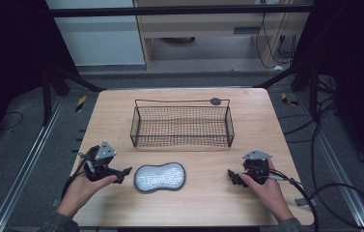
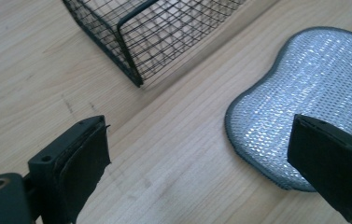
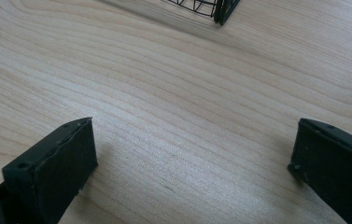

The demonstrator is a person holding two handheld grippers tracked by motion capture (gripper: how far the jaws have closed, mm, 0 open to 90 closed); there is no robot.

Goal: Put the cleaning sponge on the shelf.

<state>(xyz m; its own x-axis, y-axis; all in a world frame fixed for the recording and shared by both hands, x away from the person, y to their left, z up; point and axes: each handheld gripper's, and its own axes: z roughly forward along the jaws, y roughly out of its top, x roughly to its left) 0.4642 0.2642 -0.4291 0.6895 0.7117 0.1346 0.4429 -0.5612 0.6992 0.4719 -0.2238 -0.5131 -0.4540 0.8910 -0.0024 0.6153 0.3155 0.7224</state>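
Note:
A silvery peanut-shaped scouring pad with a grey rim lies flat near the front middle of the wooden table. Behind it stands an empty black wire basket. My left gripper rests low just left of the pad, open, its jaws wide apart with nothing between them. In the left gripper view the pad lies ahead to the right, partly behind the right jaw, and the basket corner is beyond. My right gripper sits open over bare wood at the front right, with a basket corner far ahead.
The table stands on a dark floor with metal rails on both sides. Black cables trail off the right gripper onto the floor at the right. Bare wood lies between the pad and the right gripper.

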